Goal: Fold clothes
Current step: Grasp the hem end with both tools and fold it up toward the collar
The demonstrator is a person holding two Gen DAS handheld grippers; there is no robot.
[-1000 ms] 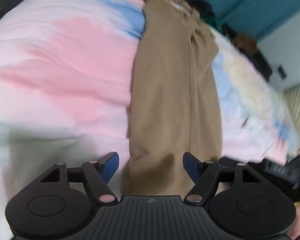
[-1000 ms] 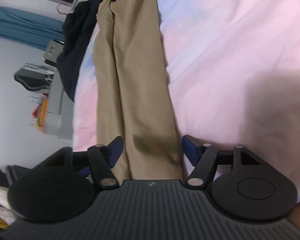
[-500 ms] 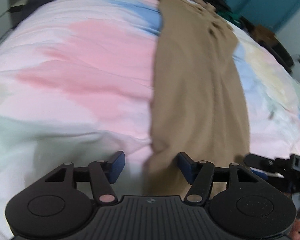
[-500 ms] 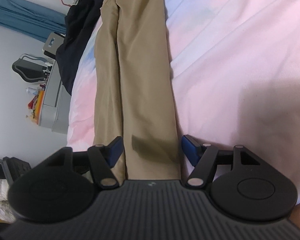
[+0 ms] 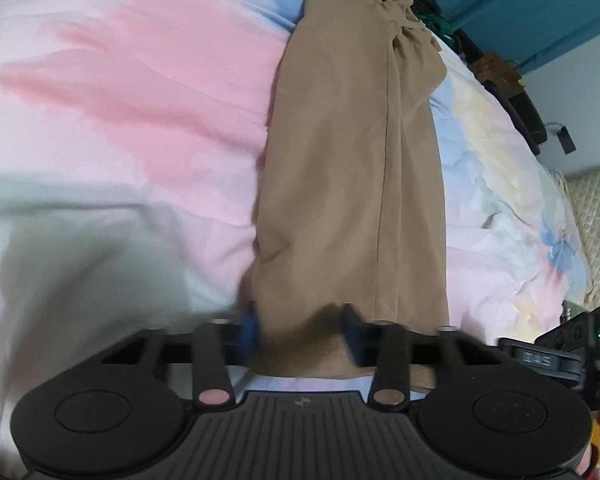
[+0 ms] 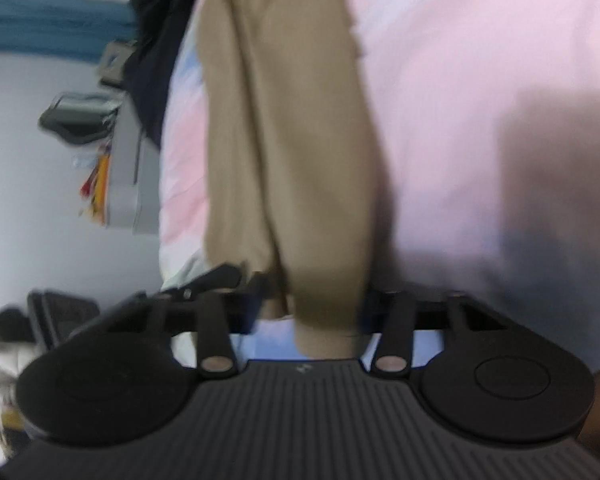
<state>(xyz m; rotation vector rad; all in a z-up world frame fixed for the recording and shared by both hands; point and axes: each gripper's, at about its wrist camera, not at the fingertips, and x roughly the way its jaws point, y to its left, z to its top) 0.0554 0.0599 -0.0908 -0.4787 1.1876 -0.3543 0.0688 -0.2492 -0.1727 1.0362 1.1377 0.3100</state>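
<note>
Tan trousers [image 5: 352,168] laid lengthwise on pastel bedding [image 5: 120,92], long axis running straight ahead of both tongs, hem end nearest, left gripper [image 5: 300,326] and right gripper [image 6: 312,300] each part-open astride a hem corner, nothing visibly clamped.

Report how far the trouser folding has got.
Done: the tan trousers lie lengthwise on the bedsheet, legs stacked. In hand: the left gripper and right gripper straddle the hem end, jaws apart. Left: the crosswise fold.

Tan trousers [image 5: 352,168] lengthwise on pastel bedspread [image 5: 132,92]
</note>
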